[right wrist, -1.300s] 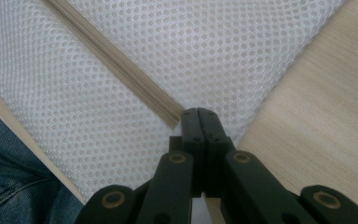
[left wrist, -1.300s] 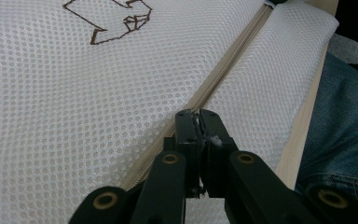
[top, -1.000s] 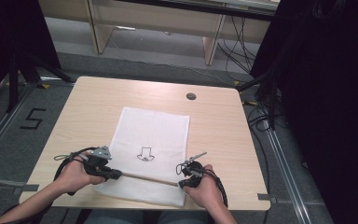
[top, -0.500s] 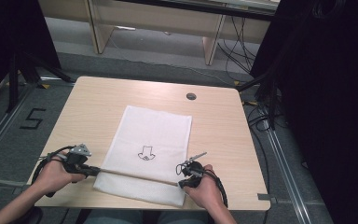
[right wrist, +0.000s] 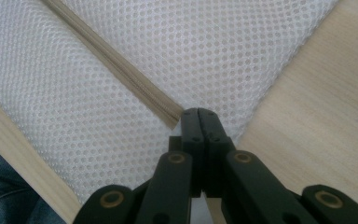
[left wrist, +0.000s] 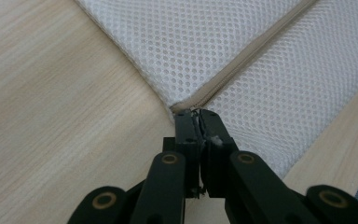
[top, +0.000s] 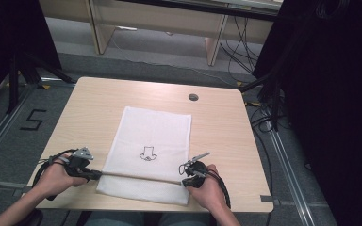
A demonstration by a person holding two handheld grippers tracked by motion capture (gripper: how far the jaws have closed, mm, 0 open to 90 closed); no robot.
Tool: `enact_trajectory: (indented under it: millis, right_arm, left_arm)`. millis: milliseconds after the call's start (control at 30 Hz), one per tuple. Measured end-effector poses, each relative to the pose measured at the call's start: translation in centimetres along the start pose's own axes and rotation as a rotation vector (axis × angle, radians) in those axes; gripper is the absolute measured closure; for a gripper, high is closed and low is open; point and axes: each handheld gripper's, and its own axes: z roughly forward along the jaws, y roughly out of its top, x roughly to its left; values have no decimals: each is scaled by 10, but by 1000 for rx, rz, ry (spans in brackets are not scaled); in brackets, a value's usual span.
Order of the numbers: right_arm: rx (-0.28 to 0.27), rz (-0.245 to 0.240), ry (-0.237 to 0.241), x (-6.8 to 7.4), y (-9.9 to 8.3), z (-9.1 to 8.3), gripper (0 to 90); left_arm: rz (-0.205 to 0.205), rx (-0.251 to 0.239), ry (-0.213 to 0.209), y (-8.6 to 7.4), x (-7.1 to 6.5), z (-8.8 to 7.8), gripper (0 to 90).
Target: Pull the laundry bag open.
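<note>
Both grippers work the zipper [top: 139, 176] near the mesh bag's [top: 155, 136] near edge: left gripper [top: 94, 174] pinches the pull at the left end, right gripper [top: 185, 181] clamps the right end. Judging by this, the zip has run its full length; only letting go remains.

Around your table [top: 99, 101] lay grey floor [top: 9, 141]; a "5" [top: 32, 120] sat left, cables [top: 238, 52] beyond, black curtains [top: 330, 94] right.

Evenly lit from above, with dark surroundings and only soft shadows. Sharp on the mesh close-ups, slightly blurred on the nearest black parts.
</note>
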Motion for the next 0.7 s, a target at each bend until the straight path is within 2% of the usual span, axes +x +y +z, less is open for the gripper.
enact_trajectory:
  millis: [33,67,100,133,167,200,233,267,300,333,367,400,467,500,567,600,633,700]
  right_arm:
    - [-11,0,0,-1,-1,0,894]
    - [-9,22,5,0,-2,-1,873]
    - [-21,20,10,-1,-3,-2,825]
    - [-41,27,8,-1,-3,-3,781]
    - [-75,8,-1,-1,-2,-7,761]
    - [-84,12,-6,-1,-2,-10,749]
    - [-84,12,-6,-1,-2,-10,749]
    - [-94,22,-11,0,-2,-12,736]
    - [-123,0,-23,-2,-2,-13,723]
    - [-137,4,-24,-3,-3,-15,716]
    - [-143,33,-29,-4,-4,-17,705]
    - [-143,33,-29,-4,-4,-17,705]
    - [-158,41,-36,-8,-4,-18,699]
    - [-169,27,-43,-11,-4,-19,698]
    - [-187,52,-52,-12,-5,-19,693]
    - [-182,52,-51,-12,-5,-21,692]
    - [-190,58,-51,-12,-5,-20,692]
    - [-186,45,-51,-14,-5,-20,691]
  left_arm:
    - [-42,-26,-11,0,-2,2,863]
    - [-71,-60,-11,-1,-4,4,852]
    - [-22,-18,-6,-1,-1,1,814]
    - [7,-2,-6,-1,0,0,779]
    - [-42,-86,3,-1,-4,2,698]
    - [-42,-86,3,-1,-4,2,655]
    - [-50,-120,-7,0,-3,0,655]
    - [-68,-167,-15,1,-3,-1,605]
    - [-77,-220,-12,2,-2,-2,567]
    - [-82,-264,-8,2,-1,-3,524]
    - [-92,-320,2,4,2,-3,462]
    - [-92,-320,2,4,2,-3,438]
    - [-108,-366,0,5,6,-3,414]
    - [-104,-383,10,6,8,-3,402]
    - [-125,-382,27,6,12,-3,366]
    - [-125,-389,37,6,13,-1,356]
    - [-114,-375,43,7,14,-2,356]
    - [-140,-382,45,7,14,-1,356]
